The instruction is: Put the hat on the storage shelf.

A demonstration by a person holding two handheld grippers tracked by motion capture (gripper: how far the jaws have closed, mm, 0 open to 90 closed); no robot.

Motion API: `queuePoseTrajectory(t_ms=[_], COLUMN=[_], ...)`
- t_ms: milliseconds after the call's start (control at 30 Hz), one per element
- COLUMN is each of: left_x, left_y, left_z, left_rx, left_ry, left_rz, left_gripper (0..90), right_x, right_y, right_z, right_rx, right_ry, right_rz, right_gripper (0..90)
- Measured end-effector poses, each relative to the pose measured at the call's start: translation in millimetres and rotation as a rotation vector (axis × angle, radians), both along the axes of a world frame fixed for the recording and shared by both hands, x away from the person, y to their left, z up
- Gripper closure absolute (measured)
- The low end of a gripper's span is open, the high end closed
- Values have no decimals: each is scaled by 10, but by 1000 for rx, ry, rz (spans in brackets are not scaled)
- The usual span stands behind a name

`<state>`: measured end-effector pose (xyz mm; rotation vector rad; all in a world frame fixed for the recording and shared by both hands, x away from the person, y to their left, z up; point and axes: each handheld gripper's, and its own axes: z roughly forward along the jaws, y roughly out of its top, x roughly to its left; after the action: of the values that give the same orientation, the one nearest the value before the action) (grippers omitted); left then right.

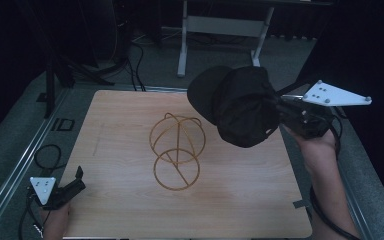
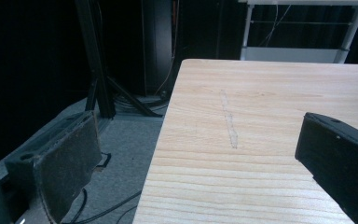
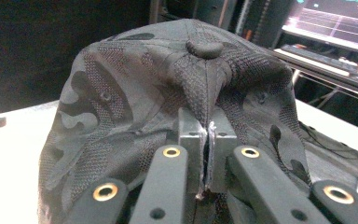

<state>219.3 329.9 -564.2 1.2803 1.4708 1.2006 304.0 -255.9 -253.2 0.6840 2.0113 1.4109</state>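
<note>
A black camouflage cap (image 1: 240, 105) hangs in the air over the table's right side, brim pointing left. My right gripper (image 1: 281, 109) is shut on the cap's fabric; in the right gripper view the jaws pinch the cap (image 3: 168, 98) just below its top button, right gripper (image 3: 208, 140). A gold wire hat stand (image 1: 176, 150) sits upright on the middle of the wooden table (image 1: 120, 210), left of and below the cap. My left gripper (image 1: 77, 180) rests at the table's front left corner, open and holding nothing; its pads (image 2: 70, 163) stand wide apart over the table (image 2: 261, 102) edge.
Cables (image 1: 45, 155) lie on the grey floor left of the table. A white desk frame (image 1: 220, 30) stands behind the table. A black stand leg (image 2: 98, 70) rises off the table's left side. A monitor (image 3: 335, 21) glows in the right gripper view.
</note>
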Motion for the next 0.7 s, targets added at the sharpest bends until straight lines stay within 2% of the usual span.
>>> queuePoseTrajectory(t_ms=[133, 300, 700], left_x=[0, 1, -3], left_y=[0, 0, 0], left_z=[0, 0, -1], left_rx=[0, -1, 0], left_ry=[-1, 0, -4], left_rz=[-1, 0, -3], left_gripper=[6, 6, 6], right_x=[17, 34, 90], right_y=[191, 342, 776], right_z=[5, 0, -69], right_rx=[-4, -7, -24], right_ry=[-2, -2, 22], right_rz=[38, 71, 153], right_gripper=[874, 874, 873])
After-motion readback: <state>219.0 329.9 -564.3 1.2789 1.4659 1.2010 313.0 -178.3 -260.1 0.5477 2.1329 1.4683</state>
